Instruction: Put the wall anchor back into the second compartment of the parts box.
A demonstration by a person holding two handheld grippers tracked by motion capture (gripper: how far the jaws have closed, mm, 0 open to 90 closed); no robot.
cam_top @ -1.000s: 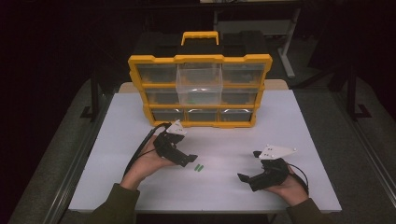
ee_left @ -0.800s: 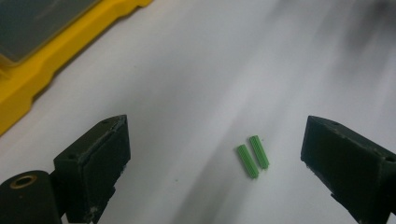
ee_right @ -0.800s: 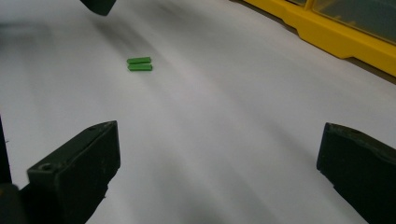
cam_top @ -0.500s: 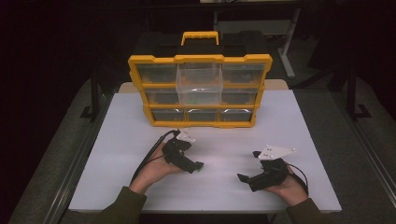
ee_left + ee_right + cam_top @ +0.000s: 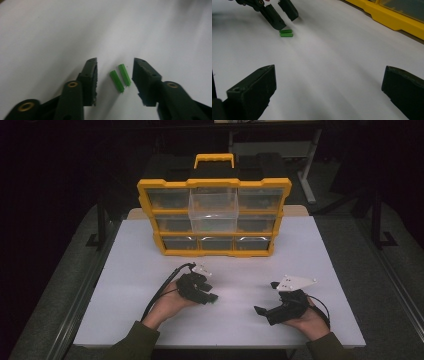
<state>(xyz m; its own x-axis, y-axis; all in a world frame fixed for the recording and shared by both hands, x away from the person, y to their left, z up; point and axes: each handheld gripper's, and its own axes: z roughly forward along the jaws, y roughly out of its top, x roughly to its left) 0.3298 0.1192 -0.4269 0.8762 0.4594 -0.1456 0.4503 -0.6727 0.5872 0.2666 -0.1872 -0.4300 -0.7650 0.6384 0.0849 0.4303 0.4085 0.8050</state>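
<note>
No readable text anywhere I look, no labels, no brands, no numbers, no signs on anything before me

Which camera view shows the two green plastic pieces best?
The left gripper view: the two green pieces lie close up between the open jaws, untouched. The right gripper view shows them small and far off, beside the left gripper. The high view gives a green speck.

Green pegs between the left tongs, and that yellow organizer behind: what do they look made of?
The two green pegs look like moulded plastic, matt, with fine ribs along their length; probably wall plugs. The organizer seems to be hard plastic: an opaque yellow frame with a slight sheen, holding clear, glossy see-through drawers that catch the light.
</note>
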